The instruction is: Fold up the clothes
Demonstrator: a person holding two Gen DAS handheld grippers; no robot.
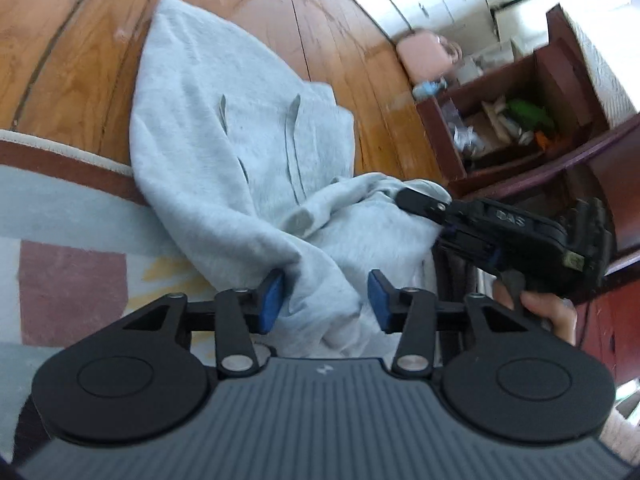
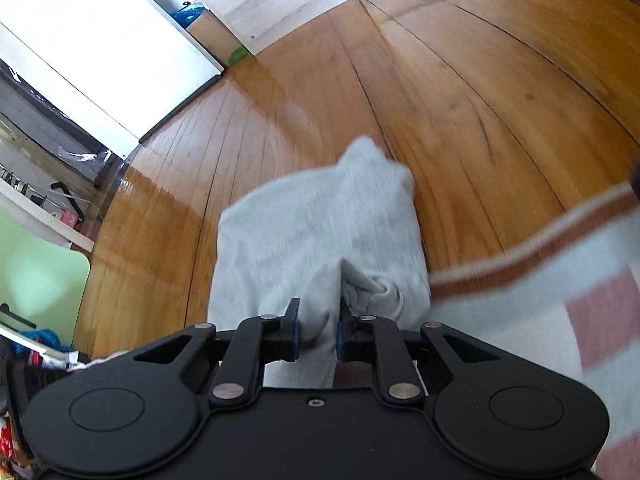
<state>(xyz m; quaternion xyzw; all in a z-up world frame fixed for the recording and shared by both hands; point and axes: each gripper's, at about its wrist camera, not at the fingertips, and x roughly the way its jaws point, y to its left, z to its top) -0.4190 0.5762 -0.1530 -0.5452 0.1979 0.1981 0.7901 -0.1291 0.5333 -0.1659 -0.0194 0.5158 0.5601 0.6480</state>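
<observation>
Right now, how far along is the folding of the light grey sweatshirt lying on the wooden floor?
Early. Done: nothing shows a finished fold; the light grey sweatshirt lies rumpled across the wooden floor and patterned rug. In hand: the right gripper pinches a bunch of fabric; the left gripper straddles another ridge, pads not pressing. Left: flattening and all folds.

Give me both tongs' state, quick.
Left tongs: open, hoodie cloth between the pads, not pinched.
Right tongs: shut on a hoodie fold.
</observation>
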